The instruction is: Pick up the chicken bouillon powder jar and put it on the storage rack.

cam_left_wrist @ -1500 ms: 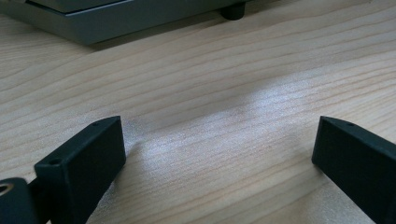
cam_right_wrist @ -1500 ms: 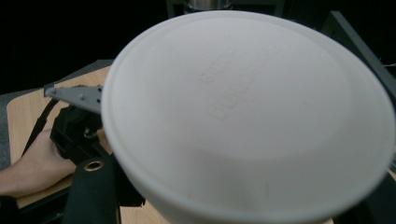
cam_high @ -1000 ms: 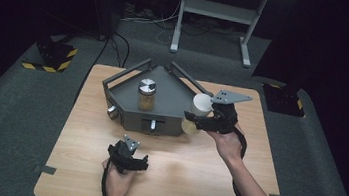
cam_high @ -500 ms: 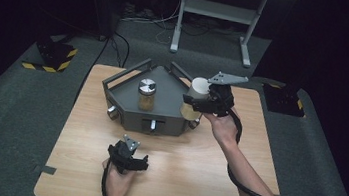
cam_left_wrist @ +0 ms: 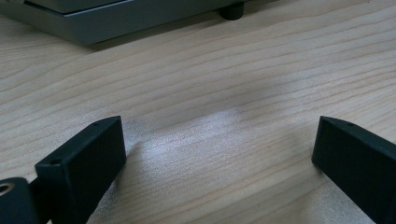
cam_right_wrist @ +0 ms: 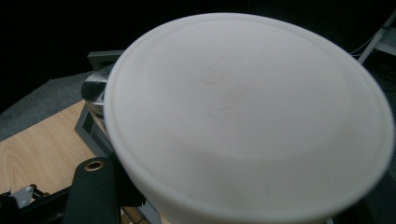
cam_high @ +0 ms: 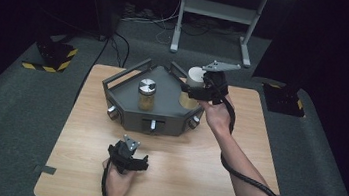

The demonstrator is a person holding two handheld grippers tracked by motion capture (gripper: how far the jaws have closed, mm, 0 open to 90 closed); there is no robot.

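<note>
A grey angular tray [cam_high: 167, 111] stands on the far half of the wooden table [cam_high: 236, 151]. Inside it is a glass jar with a silver lid [cam_high: 146, 93], also seen behind the white lid in the right gripper view [cam_right_wrist: 95, 88]. My right gripper [cam_high: 202, 92] is shut on a second jar with a white lid [cam_high: 196, 75] and amber contents, held tilted over the tray's right rear edge. That white lid [cam_right_wrist: 247, 116] looms close in the right gripper view. My left gripper [cam_high: 128, 154] rests on the table in front of the tray, open [cam_left_wrist: 219, 154], with only bare wood between the jaws.
The tray has rails along its back edges and knobs on its front faces [cam_high: 153, 124]. A black cable [cam_high: 253, 180] trails from the right gripper along the forearm. Beyond the table are a white desk frame [cam_high: 218, 12] and striped floor blocks [cam_high: 48, 60].
The right gripper has carried the white-lidded jar away from me and slightly left, from the tray's right front corner towards its right rear edge. The left gripper has stayed put.
</note>
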